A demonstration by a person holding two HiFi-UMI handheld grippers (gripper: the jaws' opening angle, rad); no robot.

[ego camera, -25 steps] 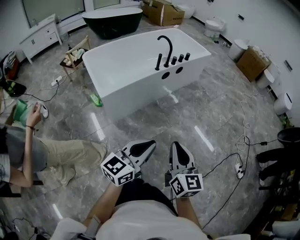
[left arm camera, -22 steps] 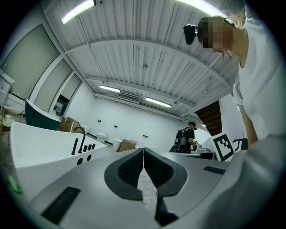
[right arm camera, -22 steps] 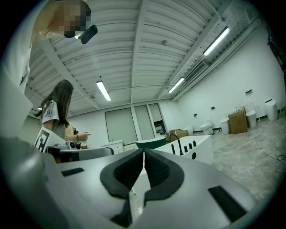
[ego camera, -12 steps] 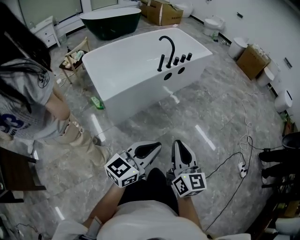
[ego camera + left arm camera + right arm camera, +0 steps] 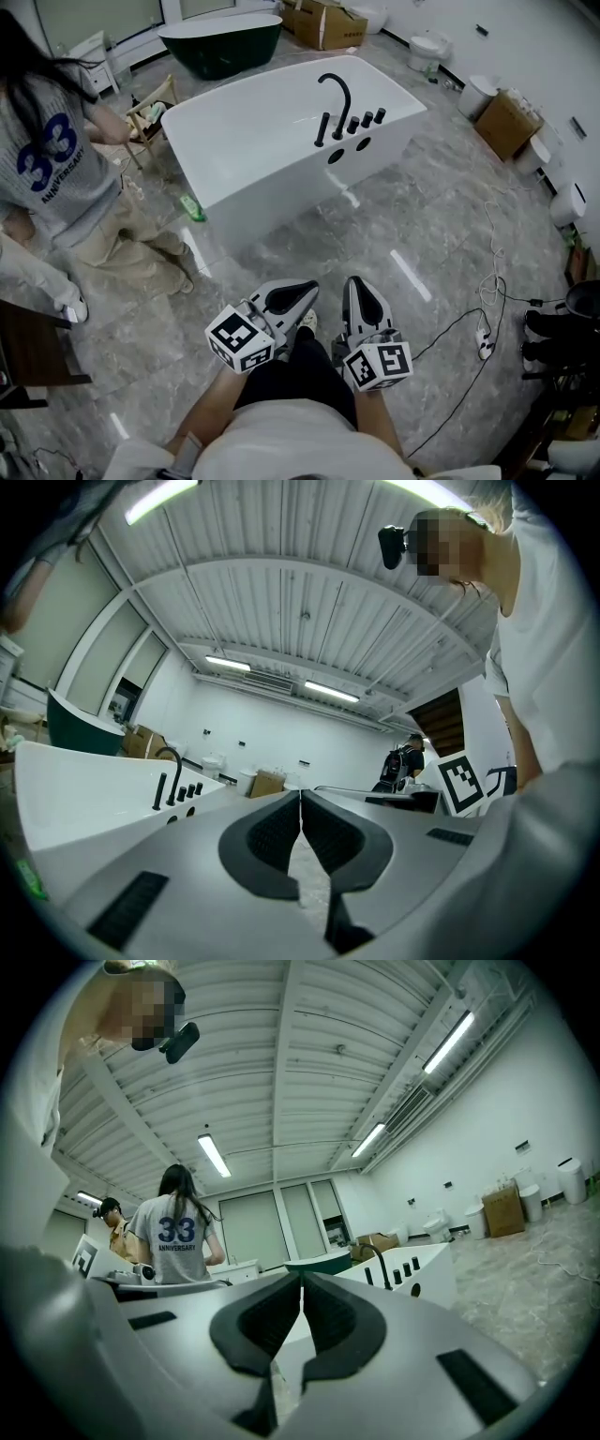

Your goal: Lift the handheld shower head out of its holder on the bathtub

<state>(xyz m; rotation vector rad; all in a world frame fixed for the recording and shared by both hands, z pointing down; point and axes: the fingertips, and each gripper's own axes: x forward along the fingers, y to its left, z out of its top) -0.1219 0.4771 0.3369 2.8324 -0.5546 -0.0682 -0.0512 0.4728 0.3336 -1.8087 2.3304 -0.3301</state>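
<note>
The black shower head point(image 5: 322, 129) stands upright in its holder on the white bathtub's point(image 5: 281, 178) rim beside the curved faucet point(image 5: 343, 103), well apart from the left gripper point(image 5: 306, 287) and right gripper point(image 5: 354, 285), both closed tight on nothing.

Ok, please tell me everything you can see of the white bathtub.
The white bathtub is freestanding and box-shaped, with smooth glossy walls and rounded corners. It stands upright on the grey marble-look floor, diagonal in the head view. No water shows inside. On the rim facing the camera stand a black arched spout, a slim black upright rod, probably the handheld shower head, and three black knobs. Two dark round openings sit in the wall below them.
</note>
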